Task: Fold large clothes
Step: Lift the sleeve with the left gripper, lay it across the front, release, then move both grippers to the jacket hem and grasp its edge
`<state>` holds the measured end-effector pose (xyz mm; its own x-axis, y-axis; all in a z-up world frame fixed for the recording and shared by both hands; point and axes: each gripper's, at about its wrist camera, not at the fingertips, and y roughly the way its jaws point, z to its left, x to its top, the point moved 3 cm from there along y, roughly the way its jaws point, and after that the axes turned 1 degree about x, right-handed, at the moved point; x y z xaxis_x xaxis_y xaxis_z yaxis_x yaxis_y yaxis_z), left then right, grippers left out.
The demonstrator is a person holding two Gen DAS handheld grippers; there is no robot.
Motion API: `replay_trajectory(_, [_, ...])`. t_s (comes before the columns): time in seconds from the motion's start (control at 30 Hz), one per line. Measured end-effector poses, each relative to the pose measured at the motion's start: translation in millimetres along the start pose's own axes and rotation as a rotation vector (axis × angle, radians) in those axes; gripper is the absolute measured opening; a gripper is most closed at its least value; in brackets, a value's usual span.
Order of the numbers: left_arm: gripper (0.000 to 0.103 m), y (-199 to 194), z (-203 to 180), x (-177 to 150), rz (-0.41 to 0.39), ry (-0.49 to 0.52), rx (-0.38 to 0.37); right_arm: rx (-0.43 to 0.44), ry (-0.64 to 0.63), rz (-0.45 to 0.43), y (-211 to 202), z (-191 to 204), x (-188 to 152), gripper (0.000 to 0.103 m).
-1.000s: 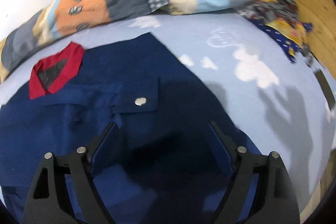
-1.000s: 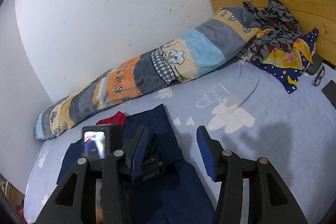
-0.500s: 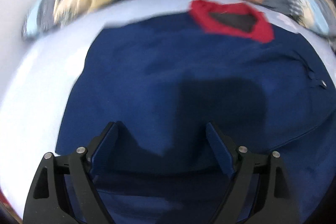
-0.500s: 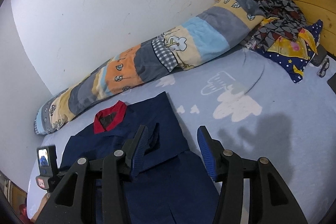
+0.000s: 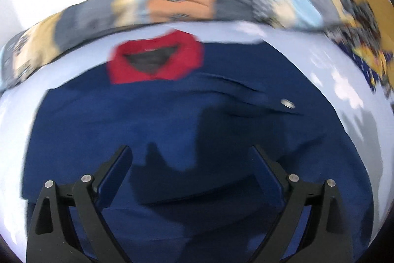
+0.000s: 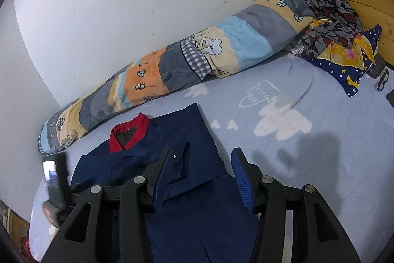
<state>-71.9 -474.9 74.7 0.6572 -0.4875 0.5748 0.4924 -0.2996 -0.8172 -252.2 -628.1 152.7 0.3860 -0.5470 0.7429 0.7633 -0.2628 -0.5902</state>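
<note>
Two grippers, both with fingers spread wide and holding nothing. Left gripper (image 5: 190, 171) hovered low-centre in its blurred view, over the dark-blue soft cloth shirt with red collar (image 5: 172, 120). Right gripper (image 6: 200, 176) sat at lower centre of its frame, above the shirt's (image 6: 172, 164) right edge. Shirt lay flat on the pale-blue cloud-print bedsheet (image 6: 307, 152). Judged light, limp, not fragile; best pinched at a hem or shoulder edge.

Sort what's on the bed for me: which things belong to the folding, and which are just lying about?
For the job: navy garment with red collar; left tongs and right tongs, both open.

Lying about: rolled patchwork quilt, patterned clothes pile, starred pillow, glasses.
</note>
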Motion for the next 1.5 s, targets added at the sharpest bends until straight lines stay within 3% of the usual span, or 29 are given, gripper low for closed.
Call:
replay_trajectory(0.13, [0.098, 41.3, -27.1, -7.5, 0.116, 0.030, 0.017, -0.011, -0.007, 0.007, 2.2, -0.7, -0.4, 0.052])
replay_trajectory(0.3, [0.098, 18.4, -6.8, -7.3, 0.079, -0.010, 0.001, 0.003, 0.006, 0.012, 1.0, -3.2, 0.5, 0.052])
replay_trajectory(0.47, [0.098, -10.5, 65.7, -21.6, 0.045, -0.102, 0.080, 0.018, -0.008, 0.019, 1.5, 2.8, -1.7, 0.052])
replay_trajectory(0.6, [0.098, 3.7, 144.3, -54.9, 0.137, -0.223, 0.182, 0.018, -0.025, 0.025, 2.6, 6.7, -4.1, 0.052])
replay_trajectory(0.63, [0.099, 8.2, 153.6, -67.2, 0.182, -0.241, 0.170, 0.017, -0.027, 0.027, 3.2, 6.8, -4.4, 0.052])
replay_trajectory(0.7, [0.100, 8.9, 165.3, -77.1, 0.198, -0.265, 0.134, 0.010, -0.031, 0.033, 5.5, 6.8, -5.2, 0.052])
replay_trajectory(0.77, [0.100, -2.6, 168.0, -80.1, 0.192, -0.245, 0.175, 0.002, -0.041, 0.043, 8.0, 7.0, -6.7, 0.052])
replay_trajectory(0.9, [0.100, -34.4, 169.0, -92.6, 0.142, -0.266, 0.155, -0.002, -0.070, 0.055, 9.9, 9.1, -9.6, 0.052])
replay_trajectory(1.07, [0.100, -36.8, 158.2, -135.7, 0.228, -0.195, 0.165, 0.018, -0.136, 0.118, 19.3, 17.8, -24.9, 0.052])
replay_trajectory(1.17, [0.100, -46.7, 159.1, -149.3, 0.243, -0.219, 0.158, 0.013, -0.200, 0.180, 30.4, 25.2, -43.2, 0.051])
replay_trajectory(1.33, [0.100, -95.6, 148.7, -157.6, 0.161, -0.224, 0.128, 0.013, -0.269, 0.244, 32.9, 33.4, -72.5, 0.051])
replay_trajectory(1.5, [0.100, -97.0, 132.8, -192.7, 0.199, -0.216, 0.107, 0.080, -0.328, 0.345, 24.3, 50.5, -115.8, 0.051])
